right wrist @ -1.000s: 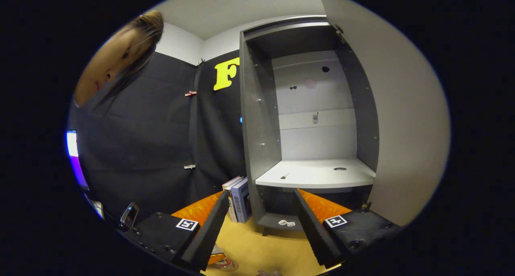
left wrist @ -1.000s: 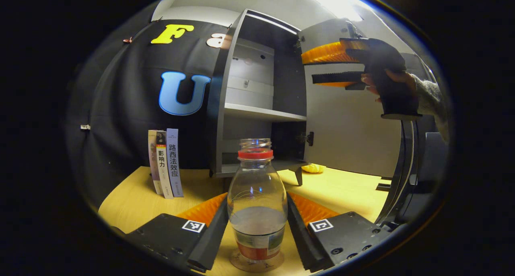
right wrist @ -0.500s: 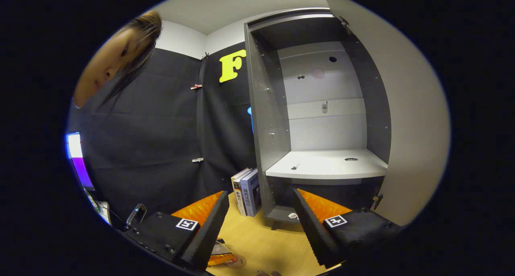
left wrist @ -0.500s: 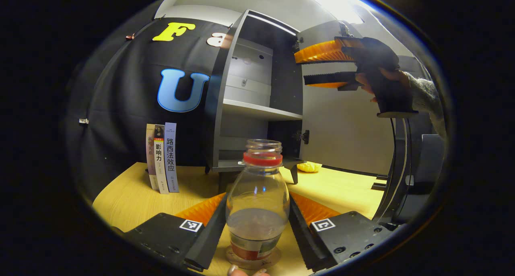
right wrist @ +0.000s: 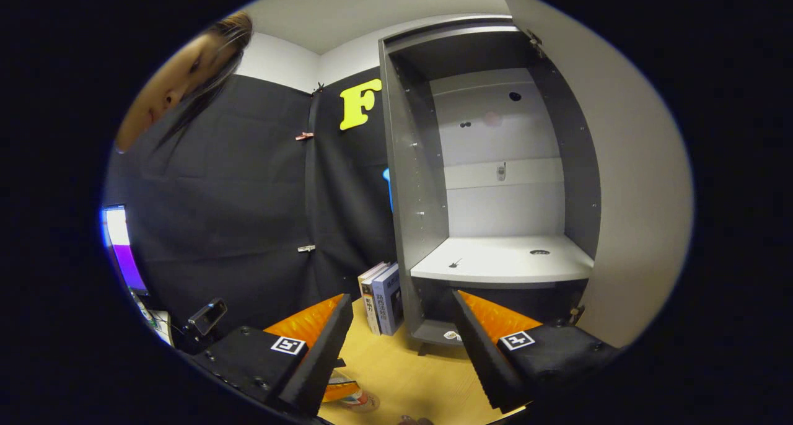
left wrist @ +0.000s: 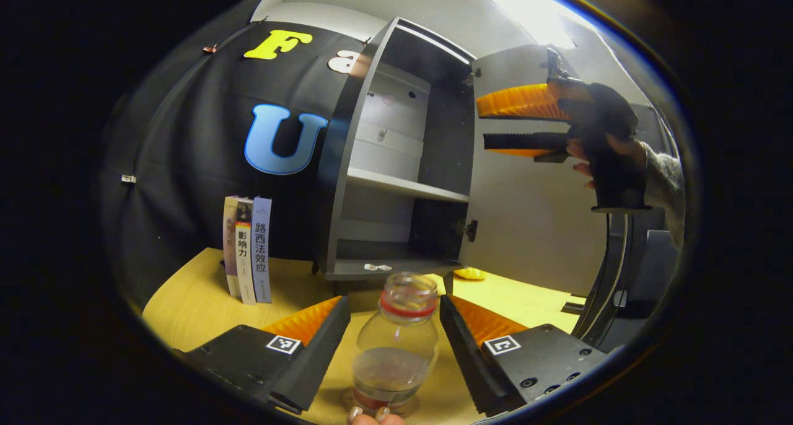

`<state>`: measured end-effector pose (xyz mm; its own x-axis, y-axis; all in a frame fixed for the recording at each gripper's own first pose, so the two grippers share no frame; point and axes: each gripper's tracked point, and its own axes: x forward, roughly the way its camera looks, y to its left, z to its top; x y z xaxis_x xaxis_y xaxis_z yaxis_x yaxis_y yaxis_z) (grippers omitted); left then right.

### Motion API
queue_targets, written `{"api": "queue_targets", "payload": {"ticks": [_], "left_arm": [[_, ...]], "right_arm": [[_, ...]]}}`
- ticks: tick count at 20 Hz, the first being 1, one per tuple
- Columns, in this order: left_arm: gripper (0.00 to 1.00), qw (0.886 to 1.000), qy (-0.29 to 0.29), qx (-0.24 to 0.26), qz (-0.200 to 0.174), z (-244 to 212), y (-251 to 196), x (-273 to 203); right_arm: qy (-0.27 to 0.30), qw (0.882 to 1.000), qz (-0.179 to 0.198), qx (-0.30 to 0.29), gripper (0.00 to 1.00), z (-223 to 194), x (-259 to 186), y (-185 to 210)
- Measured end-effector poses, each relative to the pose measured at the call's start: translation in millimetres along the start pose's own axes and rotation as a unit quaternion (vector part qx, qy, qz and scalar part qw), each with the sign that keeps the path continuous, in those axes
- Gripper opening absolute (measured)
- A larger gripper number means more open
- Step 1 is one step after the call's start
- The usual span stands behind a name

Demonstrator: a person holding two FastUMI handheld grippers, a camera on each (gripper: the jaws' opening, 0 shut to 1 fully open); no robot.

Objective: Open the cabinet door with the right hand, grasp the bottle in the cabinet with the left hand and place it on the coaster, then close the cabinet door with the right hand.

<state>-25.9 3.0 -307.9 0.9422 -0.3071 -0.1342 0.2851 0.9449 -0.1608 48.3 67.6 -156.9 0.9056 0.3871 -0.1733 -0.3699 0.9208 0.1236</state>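
Observation:
The clear bottle (left wrist: 398,350) with a red neck ring holds a little liquid and stands upright on the round coaster (left wrist: 410,405) on the wooden table. My left gripper (left wrist: 394,302) is open, its fingers either side of the bottle with a gap on both sides. The grey cabinet (left wrist: 396,165) stands behind with its door (left wrist: 533,227) swung open to the right and its shelves bare. My right gripper (left wrist: 483,124), held by a hand, hovers open beside the door's upper inner face. In the right gripper view my right gripper (right wrist: 402,298) faces the open cabinet (right wrist: 502,183).
Three books (left wrist: 248,251) stand upright left of the cabinet. A small yellow object (left wrist: 468,273) lies on the table (left wrist: 186,301) under the door. Fingertips (left wrist: 365,416) show at the bottle's base. A person's head (right wrist: 186,78) and a lit screen (right wrist: 118,245) are on the left.
My left gripper has let go of the bottle and drawn up and back, so the bottle sits lower and smaller between its fingers. The right gripper has barely shifted near the door.

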Motion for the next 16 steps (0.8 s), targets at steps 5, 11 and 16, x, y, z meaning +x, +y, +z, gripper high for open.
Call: {"api": "queue_targets", "payload": {"ticks": [5,11,16], "left_arm": [[0.92,0.999,-0.011,0.006,-0.044,72,-35,-1],[0.93,0.988,-0.023,0.059,-0.142,173,-110,11],[0.94,0.973,-0.027,0.072,-0.218,200,-162,33]], "right_arm": [[-0.013,1.000,-0.019,-0.020,0.98,31,-24,-8],[-0.034,0.998,-0.059,-0.017,0.98,68,-97,-13],[-0.066,0.983,-0.174,0.004,0.98,83,-187,-44]]}}
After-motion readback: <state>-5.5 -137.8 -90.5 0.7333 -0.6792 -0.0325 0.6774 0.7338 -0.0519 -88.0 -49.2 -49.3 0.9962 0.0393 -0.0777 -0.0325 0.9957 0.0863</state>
